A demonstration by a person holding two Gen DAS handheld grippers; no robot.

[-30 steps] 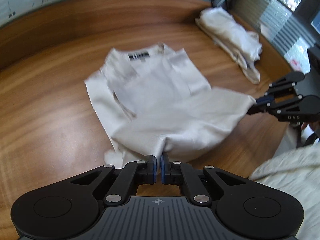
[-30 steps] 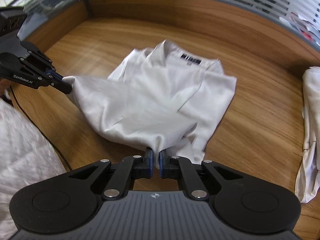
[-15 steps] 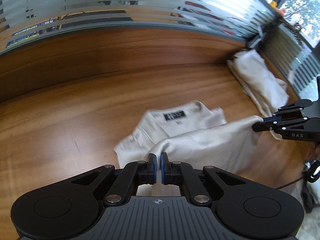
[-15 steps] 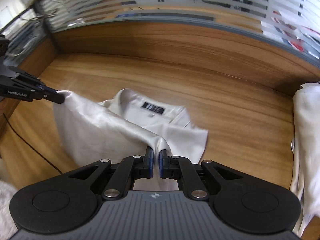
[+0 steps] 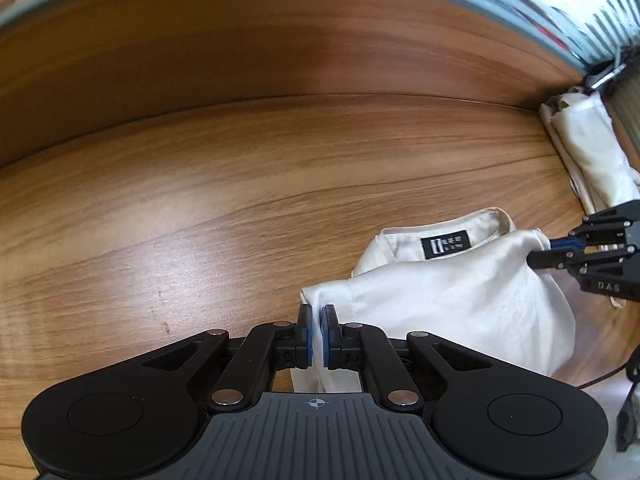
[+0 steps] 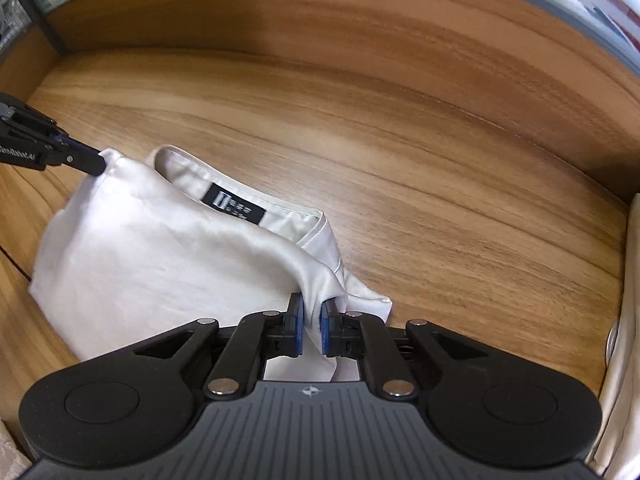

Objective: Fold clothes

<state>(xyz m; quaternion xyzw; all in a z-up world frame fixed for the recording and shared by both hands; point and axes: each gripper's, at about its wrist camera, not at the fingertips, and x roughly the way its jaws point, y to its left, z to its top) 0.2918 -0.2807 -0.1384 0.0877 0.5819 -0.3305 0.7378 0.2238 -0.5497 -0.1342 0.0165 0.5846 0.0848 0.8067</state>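
Left wrist view: I count one white shirt (image 5: 460,292) at lower right on the wooden table (image 5: 240,184), its hem clamped by my left gripper (image 5: 316,332). My right gripper (image 6: 310,320) is easing apart, cloth between. One second garment (image 5: 588,152) lies upper right.

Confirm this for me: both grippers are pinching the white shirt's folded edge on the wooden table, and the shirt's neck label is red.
One detail is wrong: the neck label is black with pale print, not red, as the right wrist view shows. The rest holds: the left gripper and right gripper each pinch the white shirt on the wooden table.
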